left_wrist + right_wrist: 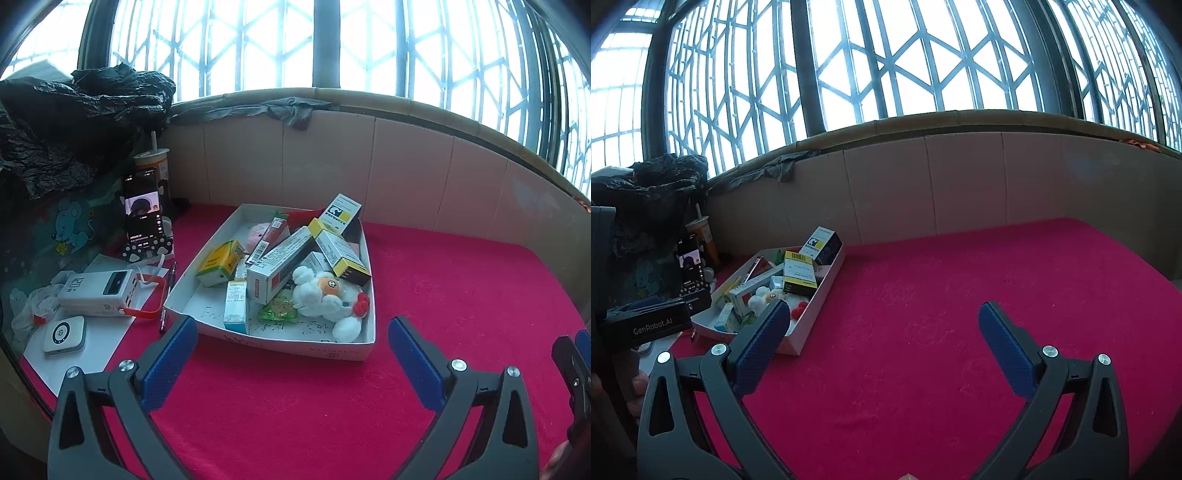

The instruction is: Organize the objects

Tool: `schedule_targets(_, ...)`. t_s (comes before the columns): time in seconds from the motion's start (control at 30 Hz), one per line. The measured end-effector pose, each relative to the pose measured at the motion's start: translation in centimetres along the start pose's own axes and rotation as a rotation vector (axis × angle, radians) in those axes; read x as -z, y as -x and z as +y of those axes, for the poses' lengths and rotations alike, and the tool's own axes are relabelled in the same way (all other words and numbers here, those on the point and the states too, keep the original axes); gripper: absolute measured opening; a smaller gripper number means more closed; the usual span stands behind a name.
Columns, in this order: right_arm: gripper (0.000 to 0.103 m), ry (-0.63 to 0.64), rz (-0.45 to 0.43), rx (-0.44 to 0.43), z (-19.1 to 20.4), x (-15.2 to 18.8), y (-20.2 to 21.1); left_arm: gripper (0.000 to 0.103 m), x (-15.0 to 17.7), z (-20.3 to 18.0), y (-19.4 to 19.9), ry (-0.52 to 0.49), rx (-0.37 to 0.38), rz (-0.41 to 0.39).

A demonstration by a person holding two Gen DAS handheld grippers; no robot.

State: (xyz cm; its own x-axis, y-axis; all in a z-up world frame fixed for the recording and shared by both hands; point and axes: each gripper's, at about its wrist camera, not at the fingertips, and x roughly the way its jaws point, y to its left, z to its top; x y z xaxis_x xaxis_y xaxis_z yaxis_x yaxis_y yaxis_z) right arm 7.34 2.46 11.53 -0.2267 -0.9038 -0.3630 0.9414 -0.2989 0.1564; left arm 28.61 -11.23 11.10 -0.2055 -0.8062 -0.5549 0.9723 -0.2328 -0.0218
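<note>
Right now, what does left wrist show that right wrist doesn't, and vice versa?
Only left wrist: the white power bank, the small white round-buttoned device and the pen left of the tray, plus the green snack packet inside it.

Only right wrist: the left gripper's black body, marked GenRobot.AI, seen from the side, and the wide bare stretch of red cloth right of the tray.

Both: the white tray of boxes, the white plush toy, the propped phone, the drink cup, the window grille, and open jaws on each gripper.
</note>
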Motion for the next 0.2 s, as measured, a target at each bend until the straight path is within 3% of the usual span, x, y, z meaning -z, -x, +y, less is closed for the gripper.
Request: schedule_targets(0.2, 0.103, -0.014, 0.014, -0.001, -0.34, 0.05, -0.30, 0.103, -0.02, 0.46, -0.36, 0.014, -0.019, 0.010)
